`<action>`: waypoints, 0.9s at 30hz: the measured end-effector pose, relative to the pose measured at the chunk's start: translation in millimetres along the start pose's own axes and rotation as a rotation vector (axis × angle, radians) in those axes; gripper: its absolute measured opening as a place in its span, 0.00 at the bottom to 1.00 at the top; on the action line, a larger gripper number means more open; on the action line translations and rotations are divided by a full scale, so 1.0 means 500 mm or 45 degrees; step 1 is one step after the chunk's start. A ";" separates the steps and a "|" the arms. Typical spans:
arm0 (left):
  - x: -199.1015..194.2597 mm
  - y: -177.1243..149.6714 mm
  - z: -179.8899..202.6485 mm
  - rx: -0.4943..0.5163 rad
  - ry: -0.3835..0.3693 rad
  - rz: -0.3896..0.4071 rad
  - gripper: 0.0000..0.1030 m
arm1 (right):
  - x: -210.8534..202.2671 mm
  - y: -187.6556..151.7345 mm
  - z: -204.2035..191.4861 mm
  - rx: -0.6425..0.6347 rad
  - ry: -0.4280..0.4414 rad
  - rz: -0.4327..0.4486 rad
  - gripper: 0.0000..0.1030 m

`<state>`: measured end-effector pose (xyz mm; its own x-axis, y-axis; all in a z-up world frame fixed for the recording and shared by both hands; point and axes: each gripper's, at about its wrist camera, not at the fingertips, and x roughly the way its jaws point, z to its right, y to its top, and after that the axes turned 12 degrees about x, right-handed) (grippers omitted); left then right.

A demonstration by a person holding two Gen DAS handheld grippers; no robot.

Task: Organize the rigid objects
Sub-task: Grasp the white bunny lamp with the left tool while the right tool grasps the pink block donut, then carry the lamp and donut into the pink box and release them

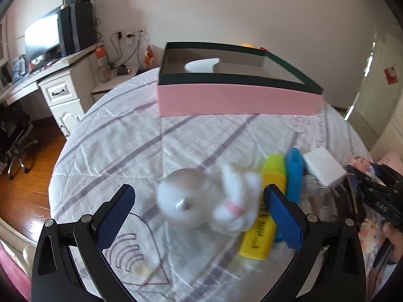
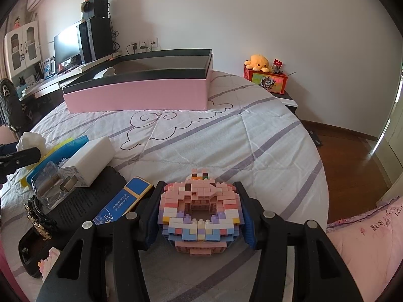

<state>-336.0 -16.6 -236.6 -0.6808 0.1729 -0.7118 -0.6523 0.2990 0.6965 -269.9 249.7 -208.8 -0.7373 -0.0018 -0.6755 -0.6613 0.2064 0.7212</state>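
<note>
Brick model clamped in the right gripper, white toy between the spread left fingers, on the bed.

The pink brick model (image 2: 200,211) sat low over the striped quilt (image 2: 226,138), both blue pads of the right gripper (image 2: 200,216) pressed against its sides. The white figurine (image 1: 206,201), blurred, lay on the quilt between the fingers of the left gripper (image 1: 199,214), which stood wide apart with neither pad touching it. Just beside it lay a yellow highlighter (image 1: 262,214) and a blue case (image 1: 293,173), then a white charger (image 1: 323,167) partly atop a clear plastic box (image 2: 47,186). A blue booklet (image 2: 123,201) lay left of the model on a black device (image 2: 75,201). The pink box (image 2: 141,95), open with dark inner walls, stood well apart at the far end of the bed and held one white item (image 1: 201,65).
</note>
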 end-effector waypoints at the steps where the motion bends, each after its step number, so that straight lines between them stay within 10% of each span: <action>1: 0.003 0.000 -0.004 -0.010 -0.002 -0.004 0.96 | 0.000 0.000 0.000 0.000 0.000 0.001 0.52; 6: 0.011 0.003 -0.001 0.014 -0.031 0.014 0.68 | 0.000 -0.001 0.000 -0.001 0.001 0.002 0.52; 27: -0.091 0.026 0.019 0.097 0.073 0.121 0.68 | -0.055 0.036 -0.014 -0.012 0.066 0.029 0.51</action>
<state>-310.4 -11.8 -195.8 -0.7578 0.1502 -0.6349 -0.5582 0.3546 0.7501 -262.5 246.8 -176.3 -0.7583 -0.0482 -0.6501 -0.6452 0.1975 0.7380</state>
